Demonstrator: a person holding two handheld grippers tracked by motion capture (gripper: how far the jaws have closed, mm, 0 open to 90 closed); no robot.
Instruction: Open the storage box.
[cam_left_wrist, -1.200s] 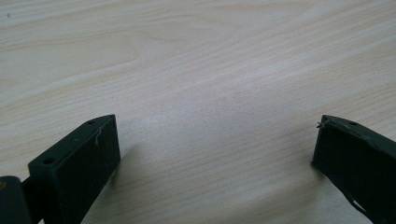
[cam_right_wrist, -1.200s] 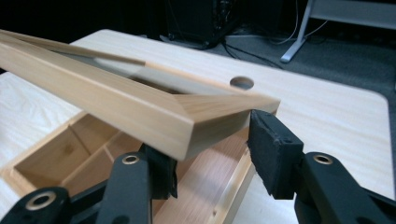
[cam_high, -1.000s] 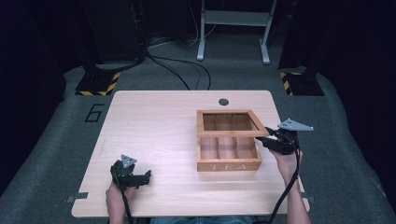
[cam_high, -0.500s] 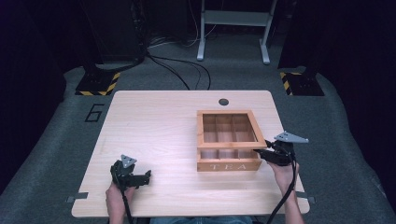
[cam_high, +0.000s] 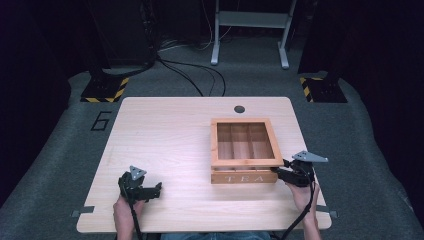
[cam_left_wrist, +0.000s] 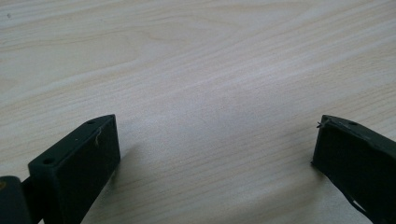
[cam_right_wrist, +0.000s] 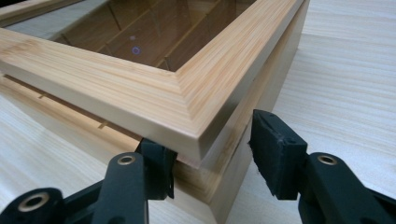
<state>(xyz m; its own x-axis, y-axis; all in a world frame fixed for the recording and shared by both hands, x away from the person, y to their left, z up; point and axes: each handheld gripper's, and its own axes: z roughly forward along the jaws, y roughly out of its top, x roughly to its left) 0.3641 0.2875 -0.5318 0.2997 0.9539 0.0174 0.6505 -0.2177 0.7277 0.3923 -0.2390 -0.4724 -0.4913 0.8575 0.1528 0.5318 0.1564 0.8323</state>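
Observation:
A wooden tea box marked TEA stands right of the table's middle, its glass-paned lid almost down on it. My right gripper is at the box's near right corner. In the right gripper view the lid corner lies between the jaws of the right gripper. One finger is tucked in the narrow gap under the lid rim, while the other pad stands just off the box's side. My left gripper rests open on the bare tabletop, its jaws wide apart around nothing.
The light wooden table has a round cable hole at its far edge. Beyond it on the dark floor are stand bases with yellow-black tape, cables and a metal frame.
My right gripper has sunk at the box's right corner and the raised lid has come down with it, nearly flat on the box. The left gripper has kept still.

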